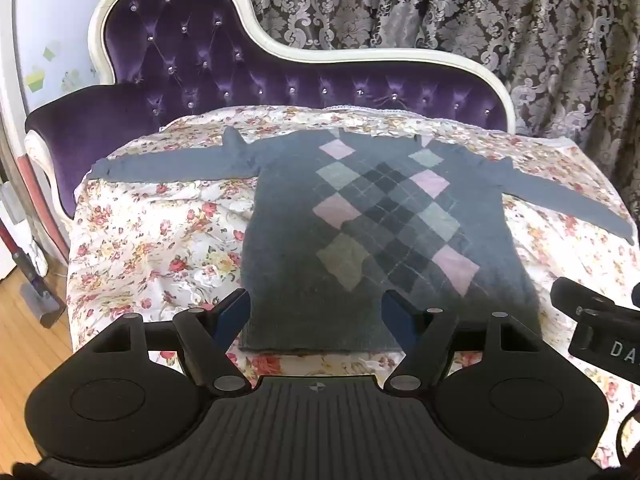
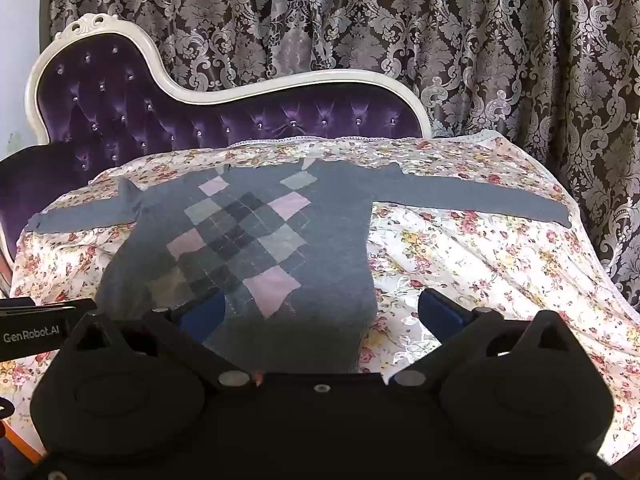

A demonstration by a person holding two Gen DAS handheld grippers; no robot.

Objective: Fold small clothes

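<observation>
A small grey sweater (image 1: 288, 240) with a pink and grey argyle front lies flat on a floral cloth (image 1: 160, 240), both sleeves spread out sideways. It also shows in the right wrist view (image 2: 340, 248). My left gripper (image 1: 316, 308) is open, its blue-padded fingers hovering over the sweater's hem on the left side. My right gripper (image 2: 320, 312) is open over the hem's right side, one finger above the sweater and the other above the cloth. Neither holds anything.
The floral cloth (image 2: 480, 272) covers a purple tufted chaise (image 1: 192, 56) with a white carved frame. A patterned curtain (image 2: 440, 32) hangs behind. Wood floor (image 1: 24, 352) lies to the left. The right gripper's body (image 1: 600, 328) shows at the left wrist view's right edge.
</observation>
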